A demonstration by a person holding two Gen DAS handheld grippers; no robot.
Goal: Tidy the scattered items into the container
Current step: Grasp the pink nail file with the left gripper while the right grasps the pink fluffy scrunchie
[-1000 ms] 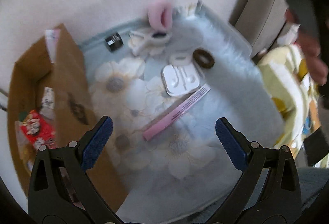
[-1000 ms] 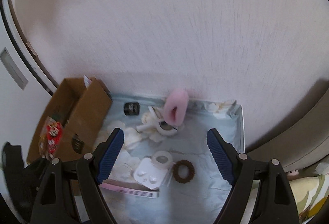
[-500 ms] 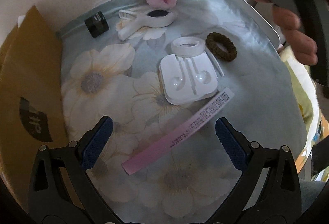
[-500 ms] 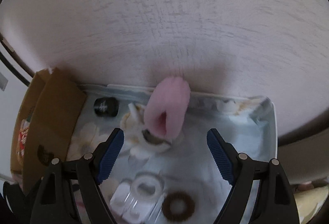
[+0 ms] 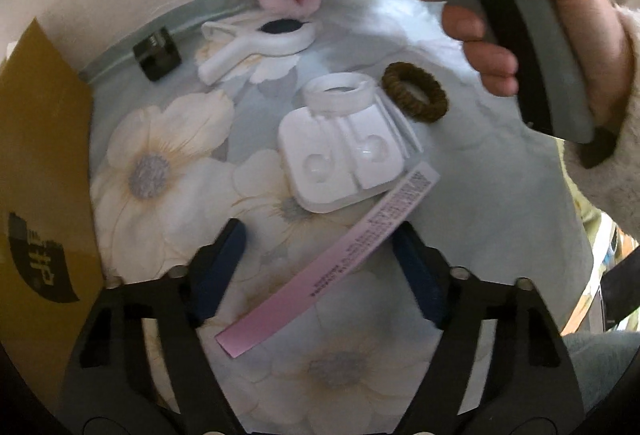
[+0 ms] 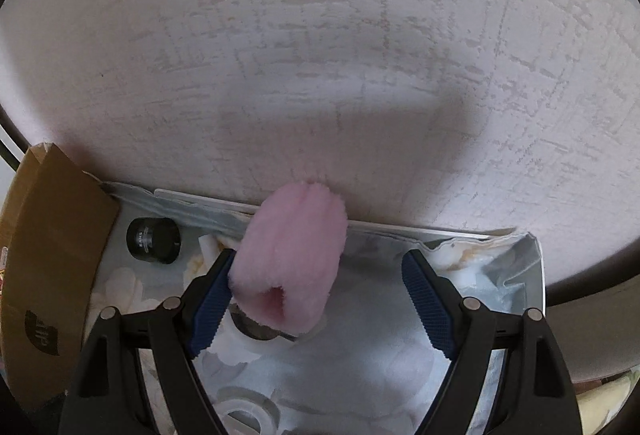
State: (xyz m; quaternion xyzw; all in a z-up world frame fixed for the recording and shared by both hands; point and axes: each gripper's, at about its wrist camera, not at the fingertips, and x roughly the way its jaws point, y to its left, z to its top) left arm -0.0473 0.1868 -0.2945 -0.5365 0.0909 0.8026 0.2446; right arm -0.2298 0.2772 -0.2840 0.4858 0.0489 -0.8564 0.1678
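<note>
A: The right gripper [image 6: 318, 299] is low over the far edge of the flowered cloth [image 5: 168, 155], jaws spread wide; a hand [image 5: 532, 23] wraps its grey handle.

B: And the pink fluffy scrunchie [image 6: 290, 267] stands between the blue pads, pressed to the left one, clear of the right; nothing is pinched.

A: The left gripper [image 5: 320, 267] hangs open too, straddling the pink strip [image 5: 332, 267].

B: Count: one brown hair tie [image 5: 414, 97], one white tray [image 5: 344, 161], one white ring [image 5: 340, 95], one white hand mirror [image 5: 256, 45], one black cap [image 6: 154, 241]; cardboard box [image 6: 48, 267] at left.
</note>
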